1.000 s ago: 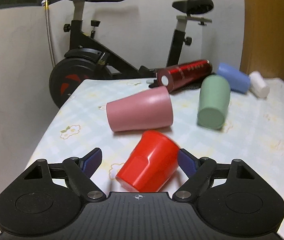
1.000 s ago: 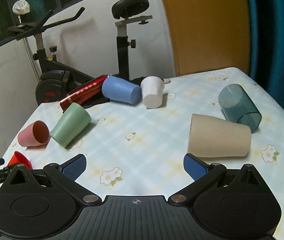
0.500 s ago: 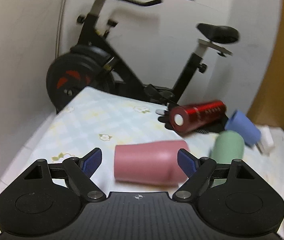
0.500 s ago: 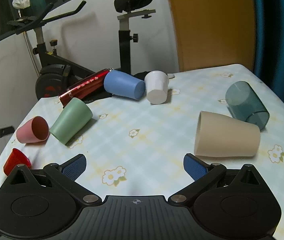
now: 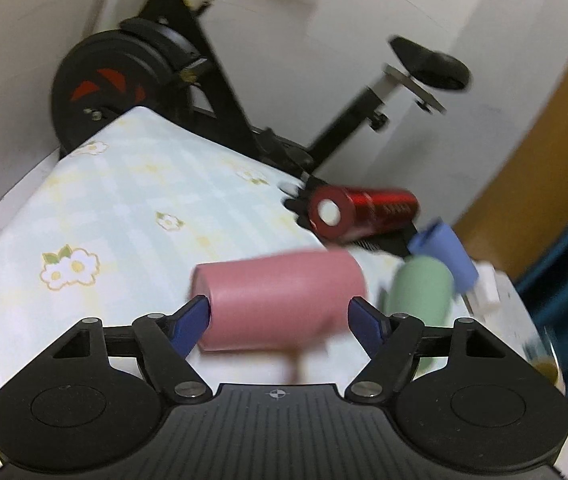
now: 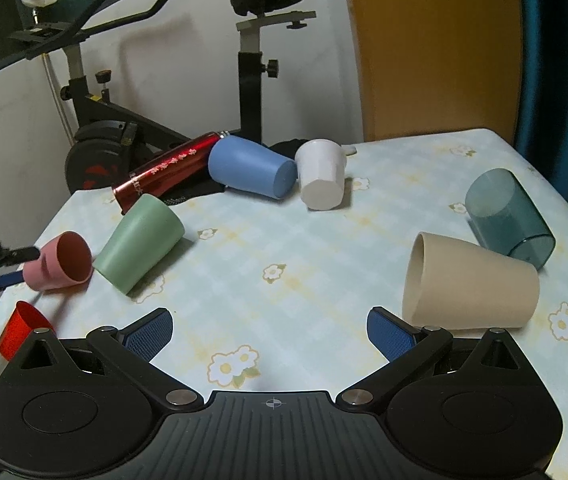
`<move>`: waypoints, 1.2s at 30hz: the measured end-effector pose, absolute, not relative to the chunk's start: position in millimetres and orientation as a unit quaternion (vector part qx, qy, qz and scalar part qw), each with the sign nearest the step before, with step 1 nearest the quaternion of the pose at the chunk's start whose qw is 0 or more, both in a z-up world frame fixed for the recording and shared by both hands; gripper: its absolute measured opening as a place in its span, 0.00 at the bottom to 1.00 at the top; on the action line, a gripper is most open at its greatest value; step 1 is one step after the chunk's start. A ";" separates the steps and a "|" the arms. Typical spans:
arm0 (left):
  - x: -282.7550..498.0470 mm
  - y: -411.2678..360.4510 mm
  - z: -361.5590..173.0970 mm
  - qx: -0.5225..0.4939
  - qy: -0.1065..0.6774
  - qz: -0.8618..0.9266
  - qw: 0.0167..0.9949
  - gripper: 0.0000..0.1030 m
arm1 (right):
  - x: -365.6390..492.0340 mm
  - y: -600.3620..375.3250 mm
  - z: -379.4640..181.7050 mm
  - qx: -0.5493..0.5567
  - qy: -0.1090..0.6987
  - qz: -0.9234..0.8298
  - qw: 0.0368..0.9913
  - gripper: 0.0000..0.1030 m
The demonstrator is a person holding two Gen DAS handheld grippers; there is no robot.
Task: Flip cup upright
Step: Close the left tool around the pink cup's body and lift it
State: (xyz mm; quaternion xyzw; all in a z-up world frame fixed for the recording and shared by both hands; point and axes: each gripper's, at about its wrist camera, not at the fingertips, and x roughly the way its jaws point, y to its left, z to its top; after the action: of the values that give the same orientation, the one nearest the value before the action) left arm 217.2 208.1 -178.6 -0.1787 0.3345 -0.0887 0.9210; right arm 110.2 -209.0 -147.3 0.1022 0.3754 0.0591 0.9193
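Left gripper point(image 5: 279, 316) is spread wide around the pink cup point(image 5: 279, 300), which lies on its side between the blue pads, left pad point(image 5: 191, 322) about touching. Right gripper point(image 6: 269, 330) gapes wide, holding nothing; beige cup point(image 6: 470, 286) lies at 2 o'clock.

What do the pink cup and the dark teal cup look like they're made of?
The pink cup looks like matte opaque plastic: even color, soft sheen, no glare. The teal cup looks like glossy translucent plastic, since the tablecloth shows faintly through its wall; glass can't be excluded.
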 end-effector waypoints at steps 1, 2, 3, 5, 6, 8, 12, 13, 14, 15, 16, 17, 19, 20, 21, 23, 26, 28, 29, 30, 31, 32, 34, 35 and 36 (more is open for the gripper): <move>212.3 201.7 -177.0 -0.163 0.337 -0.102 0.922 0.75 | 110.6 -208.8 -147.7 0.103 0.376 0.059 0.919 1.00; 208.7 194.9 -175.2 -0.147 0.340 -0.114 0.922 0.75 | 110.8 -208.6 -147.9 0.104 0.376 0.060 0.919 1.00; 205.5 186.6 -172.8 -0.125 0.345 -0.125 0.922 0.75 | 110.8 -208.2 -148.0 0.105 0.376 0.061 0.919 1.00; 198.9 169.4 -166.3 -0.068 0.349 -0.139 0.924 0.76 | 111.1 -207.4 -147.6 0.105 0.376 0.064 0.918 1.00; 195.4 160.5 -161.6 -0.031 0.342 -0.139 0.929 0.76 | 110.9 -206.9 -147.3 0.105 0.376 0.066 0.918 1.00; 191.8 152.4 -152.3 0.009 0.326 -0.128 0.937 0.76 | 109.6 -206.1 -146.5 0.103 0.375 0.069 0.919 1.00; 213.0 145.2 -147.9 0.049 0.319 -0.082 0.943 0.76 | 107.4 -203.7 -146.5 0.096 0.373 0.071 0.920 1.00; 221.9 144.4 -150.4 0.046 0.327 -0.070 0.941 0.76 | 107.8 -203.3 -147.2 0.096 0.374 0.072 0.920 1.00; 232.2 144.4 -155.1 0.036 0.342 -0.067 0.937 0.76 | 108.3 -203.0 -148.0 0.097 0.375 0.072 0.919 1.00; 242.9 145.4 -158.7 0.027 0.356 -0.068 0.932 0.76 | 109.1 -202.9 -148.6 0.097 0.376 0.071 0.919 1.00; 248.9 145.5 -163.0 0.022 0.367 -0.064 0.928 0.76 | 109.5 -202.9 -149.1 0.097 0.376 0.071 0.919 1.00; 253.1 144.0 -169.3 0.025 0.375 -0.058 0.925 0.78 | 109.7 -203.6 -149.5 0.097 0.375 0.071 0.919 1.00; 258.6 141.8 -178.2 0.035 0.380 -0.057 0.922 0.79 | 110.6 -207.0 -150.1 0.098 0.374 0.065 0.920 1.00; 260.6 139.9 -182.0 0.036 0.383 -0.057 0.921 0.79 | 111.1 -208.8 -150.9 0.099 0.374 0.061 0.920 1.00; 262.0 138.3 -184.9 0.035 0.388 -0.056 0.919 0.79 | 112.3 -211.3 -152.2 0.101 0.375 0.057 0.920 1.00; 266.2 134.4 -191.4 0.037 0.400 -0.053 0.914 0.77 | 115.0 -216.6 -156.0 0.107 0.380 0.051 0.918 1.00; 272.8 129.9 -196.2 0.036 0.412 -0.053 0.909 0.71 | 119.0 -221.7 -162.1 0.116 0.387 0.047 0.913 1.00; 276.2 130.9 -196.7 0.024 0.424 -0.051 0.904 0.66 | 120.6 -222.3 -165.1 0.120 0.391 0.047 0.911 1.00; 277.6 131.7 -196.5 0.019 0.431 -0.051 0.900 0.66 | 121.4 -222.7 -166.3 0.121 0.392 0.048 0.911 1.00; 278.7 132.4 -196.5 0.017 0.435 -0.052 0.899 0.66 | 121.8 -222.7 -167.1 0.121 0.393 0.047 0.910 1.00; 279.7 130.9 -196.7 0.017 0.436 -0.051 0.899 0.66 | 122.2 -222.6 -167.8 0.121 0.394 0.047 0.910 1.00; 279.5 131.1 -196.8 0.017 0.435 -0.052 0.899 0.65 | 122.4 -222.6 -168.1 0.120 0.394 0.047 0.910 1.00; 274.4 132.5 -195.2 0.015 0.424 -0.055 0.904 0.65 | 122.8 -223.2 -169.1 0.121 0.396 0.047 0.909 1.00; 272.5 131.6 -193.9 0.016 0.417 -0.056 0.907 0.65 | 122.6 -223.3 -169.4 0.121 0.396 0.047 0.909 1.00; 270.1 130.4 -191.7 0.017 0.413 -0.055 0.909 0.65 | 122.8 -223.8 -169.7 0.122 0.397 0.047 0.909 1.00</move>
State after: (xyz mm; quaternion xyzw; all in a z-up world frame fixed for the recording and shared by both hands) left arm 270.1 130.4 -191.7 0.0170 0.4135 -0.0552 0.9087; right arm 122.8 -223.8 -169.7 0.1222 0.3967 0.0467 0.9086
